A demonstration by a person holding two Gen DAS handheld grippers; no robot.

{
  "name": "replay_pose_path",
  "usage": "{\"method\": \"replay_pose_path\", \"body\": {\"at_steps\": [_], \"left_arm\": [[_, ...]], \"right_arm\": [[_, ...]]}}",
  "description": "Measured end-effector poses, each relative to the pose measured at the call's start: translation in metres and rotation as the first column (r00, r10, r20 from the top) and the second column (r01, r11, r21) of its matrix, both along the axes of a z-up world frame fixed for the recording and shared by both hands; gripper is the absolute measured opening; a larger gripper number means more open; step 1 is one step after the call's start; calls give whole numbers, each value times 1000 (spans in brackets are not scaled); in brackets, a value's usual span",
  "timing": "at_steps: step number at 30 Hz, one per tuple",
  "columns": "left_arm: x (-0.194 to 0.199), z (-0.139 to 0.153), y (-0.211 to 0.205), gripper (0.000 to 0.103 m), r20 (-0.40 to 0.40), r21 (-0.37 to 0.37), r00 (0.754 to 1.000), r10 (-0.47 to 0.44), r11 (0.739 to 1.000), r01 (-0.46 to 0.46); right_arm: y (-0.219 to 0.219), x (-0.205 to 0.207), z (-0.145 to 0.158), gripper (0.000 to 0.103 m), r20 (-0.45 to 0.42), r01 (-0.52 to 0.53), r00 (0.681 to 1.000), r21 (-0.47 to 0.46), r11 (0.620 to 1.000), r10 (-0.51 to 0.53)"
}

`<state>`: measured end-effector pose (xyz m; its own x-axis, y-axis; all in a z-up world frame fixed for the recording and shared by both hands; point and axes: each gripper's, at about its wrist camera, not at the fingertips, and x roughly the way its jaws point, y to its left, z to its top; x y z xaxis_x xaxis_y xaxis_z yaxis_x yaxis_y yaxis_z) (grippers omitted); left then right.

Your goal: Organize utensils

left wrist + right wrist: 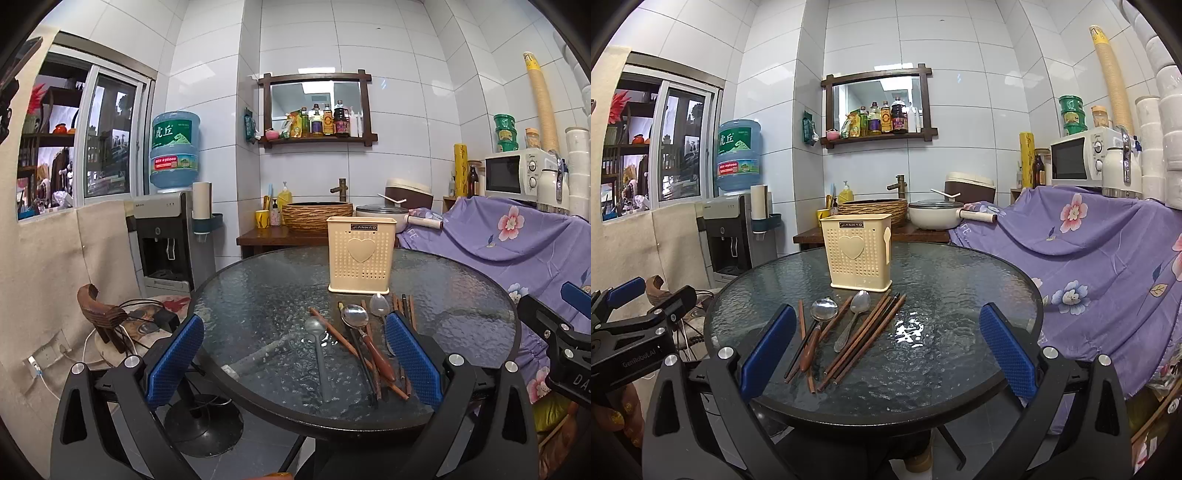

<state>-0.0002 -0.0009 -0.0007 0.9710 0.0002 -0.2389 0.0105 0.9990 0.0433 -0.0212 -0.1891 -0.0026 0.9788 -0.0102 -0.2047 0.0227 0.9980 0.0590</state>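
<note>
Left wrist view: the left gripper [293, 354] hangs over the near edge of the glass table [258, 288], jaws spread wide, nothing between the pads. Ahead of it, left to right, lie a clear spoon [318, 343], chopsticks [354, 354] and a wood-handled spoon [364, 332]; behind them stands the cream holder [360, 254].

In the right wrist view the right gripper [886, 350] is likewise spread and empty, with the utensils lying loose just left of centre and a steel spoon [855, 314] among them.

Judged from this, nothing is sorted yet; every piece remains to go into the holder.

The holder's inside is hidden, so any compartments or contents cannot be confirmed. The clear spoon is hard to pick out against the glass, and the crossed chopsticks cannot be counted.
</note>
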Motion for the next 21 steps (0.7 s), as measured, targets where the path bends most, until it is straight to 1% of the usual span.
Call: {"method": "replay_pose_path", "body": {"at_steps": [21], "left_arm": [[-1,-2,-3,97,0,-1,1000,-3,1000,3]], "right_arm": [[0,1,1,98,-5,-2,1000,-3,1000,2]]}}
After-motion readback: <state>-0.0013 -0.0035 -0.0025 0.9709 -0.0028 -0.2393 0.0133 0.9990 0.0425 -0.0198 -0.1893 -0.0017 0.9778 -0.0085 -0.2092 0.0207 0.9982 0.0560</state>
